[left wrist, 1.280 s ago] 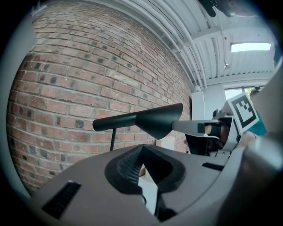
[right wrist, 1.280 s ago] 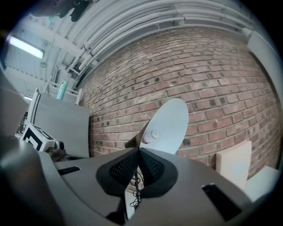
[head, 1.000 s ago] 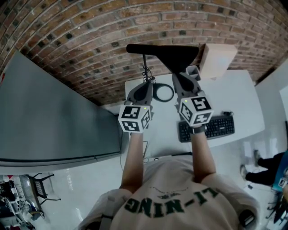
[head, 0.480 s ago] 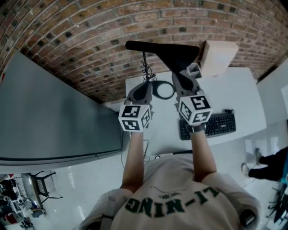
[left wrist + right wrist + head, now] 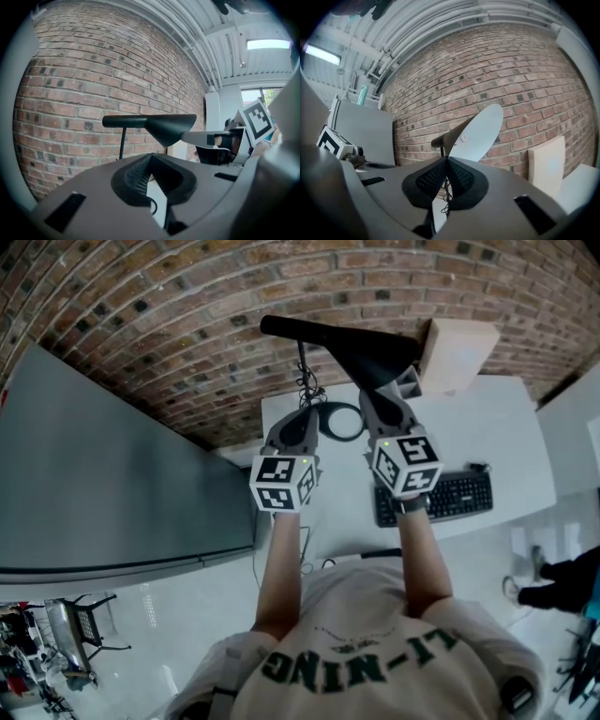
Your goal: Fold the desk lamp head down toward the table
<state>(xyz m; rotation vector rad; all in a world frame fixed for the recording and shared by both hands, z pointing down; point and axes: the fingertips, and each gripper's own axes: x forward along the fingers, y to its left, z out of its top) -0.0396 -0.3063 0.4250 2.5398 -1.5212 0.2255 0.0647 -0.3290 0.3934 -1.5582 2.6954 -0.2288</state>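
Two tools are up at the lamp, but only one is working it. Your right tool has its jaws pinched together on the lower rim of the lamp head, the black cone at the end of the bar that tops the thin stem. Your left tool is closed tip to tip with nothing between the pads. It hovers low beside the stem, near what looks like the ring base on the white counter, and as far as I can see it touches neither.

The lamp head sits high above the counter against the brick wall, its bar only slightly tipped. I judge the fold barely begun: you have the grip, and most of the swing is left. Next, draw the rim down in an arc about the joint at the stem's top. Hold the pinch firm, since that thin, smooth rim could slip out. The stem is slender, so consider pressing your left tool on the ring base to stop the lamp tipping.
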